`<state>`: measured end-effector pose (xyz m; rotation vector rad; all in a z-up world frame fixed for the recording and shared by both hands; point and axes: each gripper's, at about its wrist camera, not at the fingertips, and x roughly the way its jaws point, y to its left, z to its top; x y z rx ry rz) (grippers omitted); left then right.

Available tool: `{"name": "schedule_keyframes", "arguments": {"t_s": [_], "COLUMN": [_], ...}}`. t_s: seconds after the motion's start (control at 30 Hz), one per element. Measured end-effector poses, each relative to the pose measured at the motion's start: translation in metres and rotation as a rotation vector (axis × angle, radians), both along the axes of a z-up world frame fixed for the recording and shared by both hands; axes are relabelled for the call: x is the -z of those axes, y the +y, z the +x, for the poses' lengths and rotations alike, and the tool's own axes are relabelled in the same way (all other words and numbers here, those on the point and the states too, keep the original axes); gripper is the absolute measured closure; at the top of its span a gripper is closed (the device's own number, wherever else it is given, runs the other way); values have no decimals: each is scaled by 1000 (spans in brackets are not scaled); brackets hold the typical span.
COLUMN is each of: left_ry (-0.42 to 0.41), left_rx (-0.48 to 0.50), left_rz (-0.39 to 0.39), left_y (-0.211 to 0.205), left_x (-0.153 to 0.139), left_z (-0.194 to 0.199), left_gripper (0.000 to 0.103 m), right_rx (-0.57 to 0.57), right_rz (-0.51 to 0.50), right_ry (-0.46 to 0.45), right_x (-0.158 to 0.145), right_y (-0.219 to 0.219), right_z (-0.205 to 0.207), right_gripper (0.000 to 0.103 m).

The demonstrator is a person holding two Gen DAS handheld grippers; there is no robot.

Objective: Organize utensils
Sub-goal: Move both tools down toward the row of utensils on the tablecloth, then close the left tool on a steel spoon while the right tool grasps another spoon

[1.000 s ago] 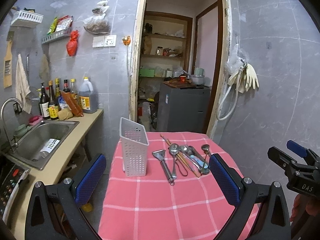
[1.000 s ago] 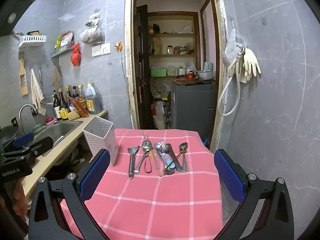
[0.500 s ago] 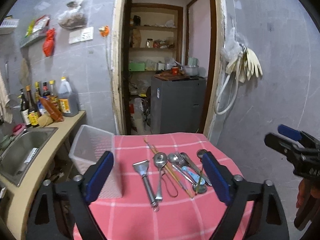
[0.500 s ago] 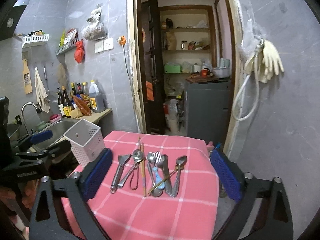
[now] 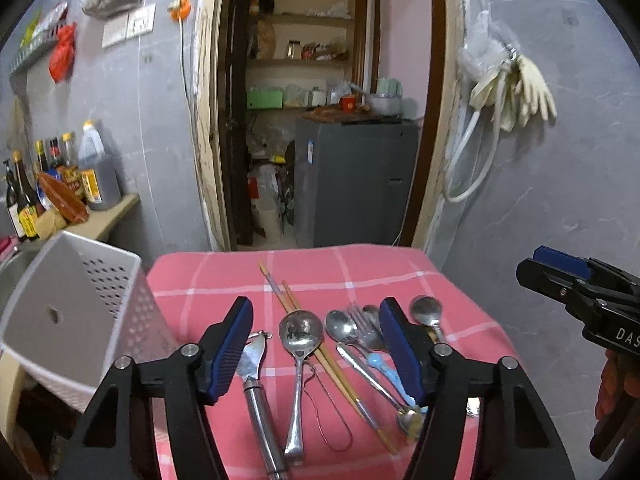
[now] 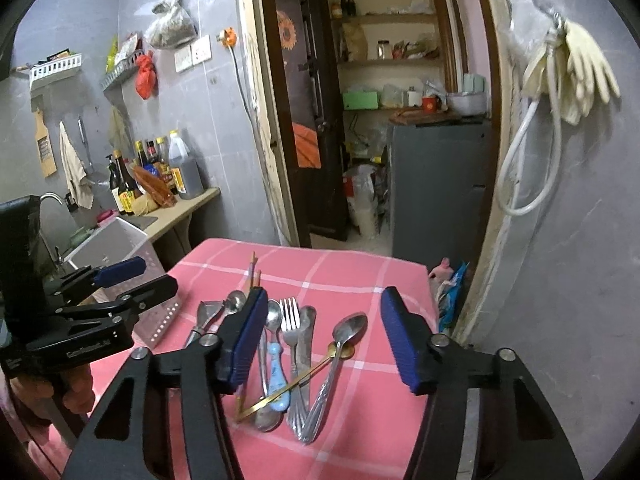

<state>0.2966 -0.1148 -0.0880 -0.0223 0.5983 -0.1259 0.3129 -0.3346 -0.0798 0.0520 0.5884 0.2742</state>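
Two hand-held grippers, my left hand-held gripper and right hand-held gripper, hover half-open over the utensils on the pink table; their jaws have just been closing, gripping nothing. White utensil holder stands left of them.

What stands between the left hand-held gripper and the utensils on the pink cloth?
Nothing visible does. The left hand-held gripper hangs open just above the ladle and chopsticks, and the white holder stands apart on the left.
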Motion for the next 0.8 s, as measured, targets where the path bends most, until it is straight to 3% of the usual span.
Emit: {"name": "schedule_keyframes", "arguments": {"t_s": [0.17, 0.37, 0.6, 0.8], "left_ry": [89, 226, 293, 341], "left_rx": [-9, -25, -47, -24], "left_rz": [-25, -76, -130, -150], "left_y": [7, 17, 27, 26], "left_x": [25, 55, 76, 87], "left_z": [27, 59, 83, 93], "left_gripper": [46, 49, 49, 60], "right_rx": [4, 41, 49, 46], "right_rz": [14, -8, 21, 92], "right_ry": [89, 214, 322, 395], "right_x": [34, 71, 99, 121], "right_y": [5, 9, 2, 1], "right_z": [30, 60, 82, 100], "right_gripper": [66, 70, 70, 73]}}
